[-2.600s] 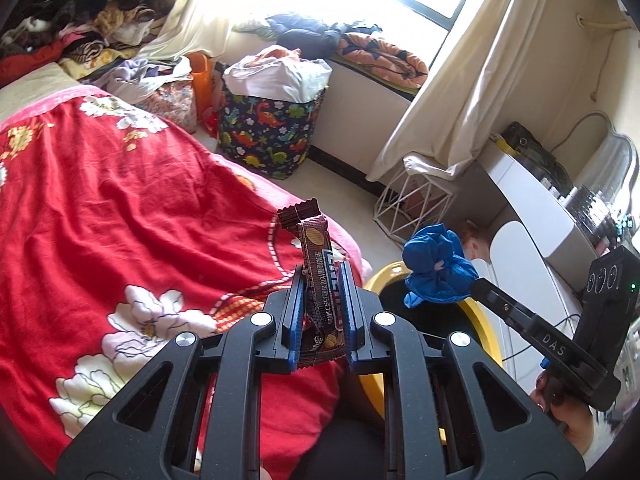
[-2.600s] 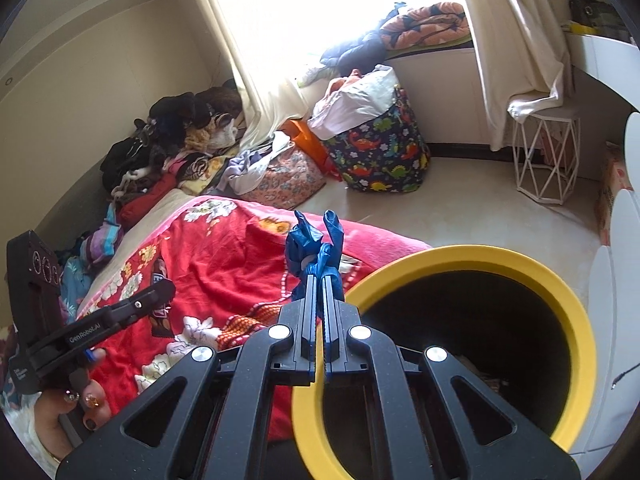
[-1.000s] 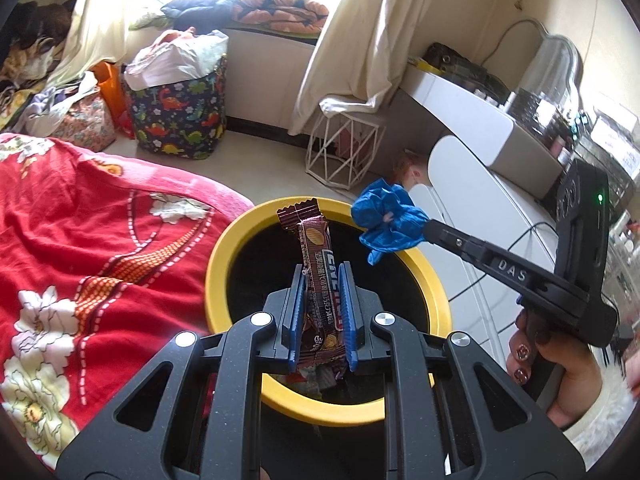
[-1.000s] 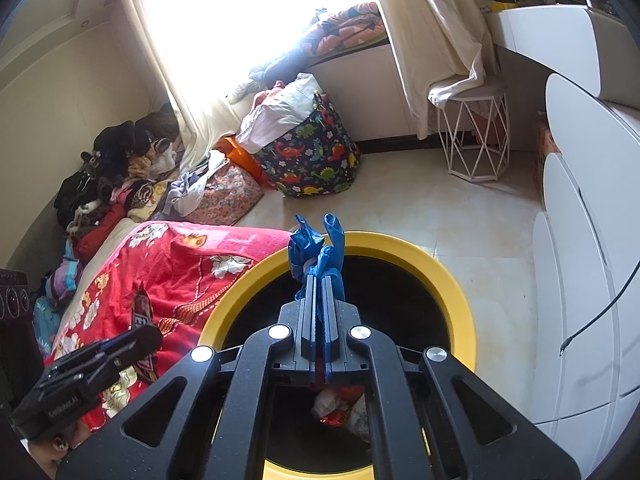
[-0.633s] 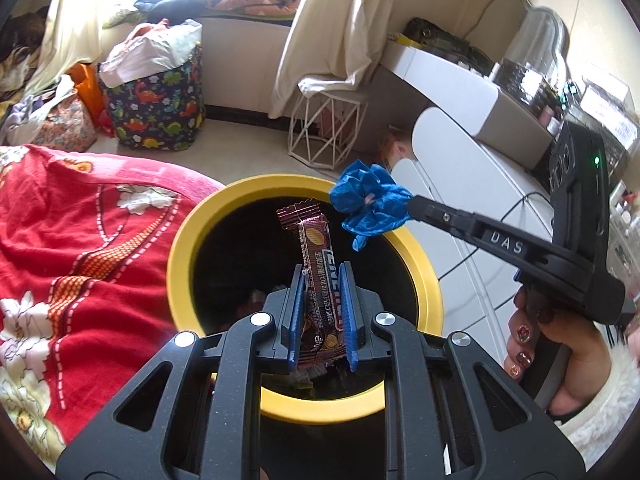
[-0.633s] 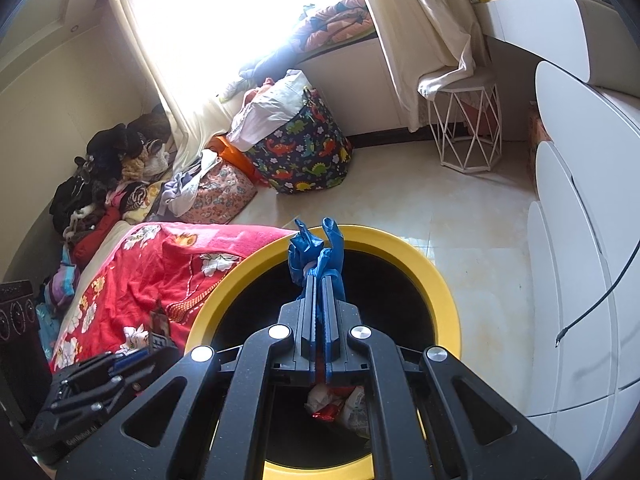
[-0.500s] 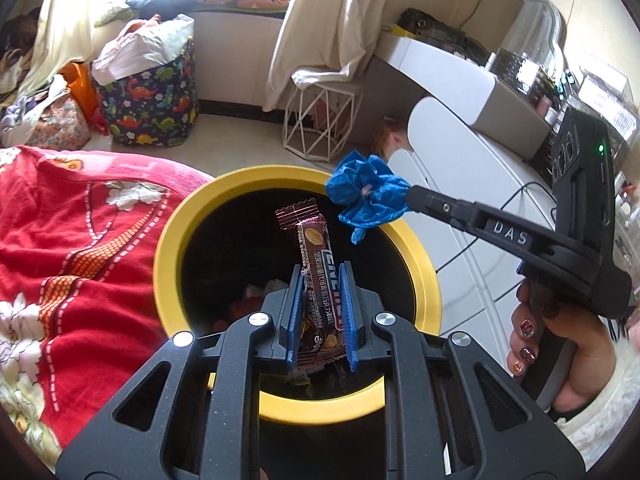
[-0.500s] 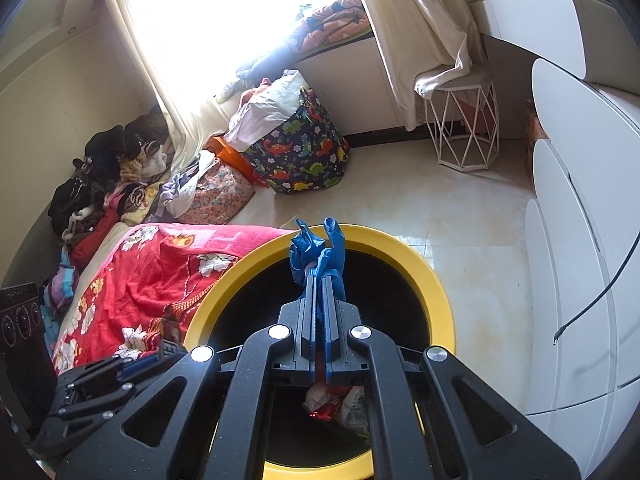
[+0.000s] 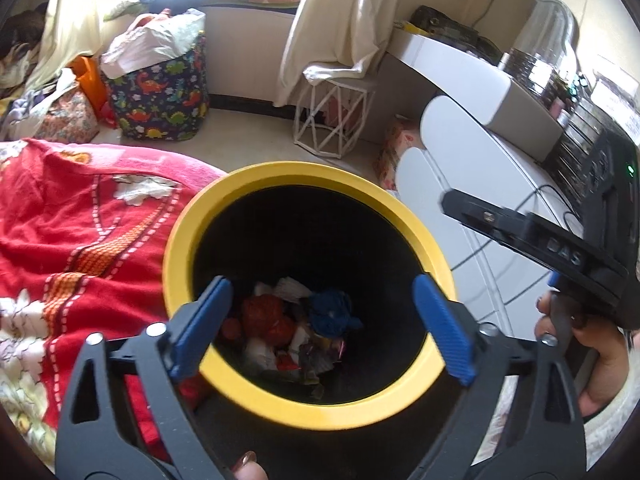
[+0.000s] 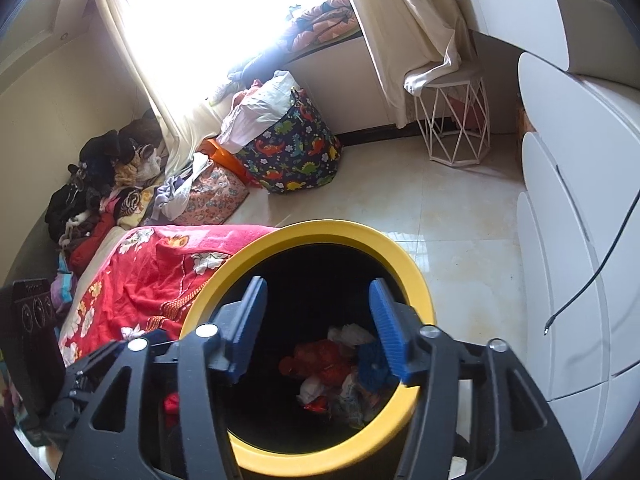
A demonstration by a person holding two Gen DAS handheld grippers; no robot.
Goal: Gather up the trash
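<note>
A black bin with a yellow rim stands beside the bed, right under both grippers. My left gripper hangs over its mouth, jaws opening wide with nothing between them. My right gripper is also over the bin, jaws opening, nothing between them; from the left wrist view I see it at the right, held by a hand. At the bottom of the bin lie a blue crumpled wad, red wrappers and white scraps. The brown snack wrapper cannot be told apart among them.
A red flowered blanket covers the bed left of the bin. White curved drawers stand to the right. A dinosaur-print laundry bag, a white wire stool and heaps of clothes sit further back on the tiled floor.
Both grippers have opened over the bin. The brown snack wrapper has left the left jaws and the blue wad has left the right jaws; the blue wad now lies in the bin.
</note>
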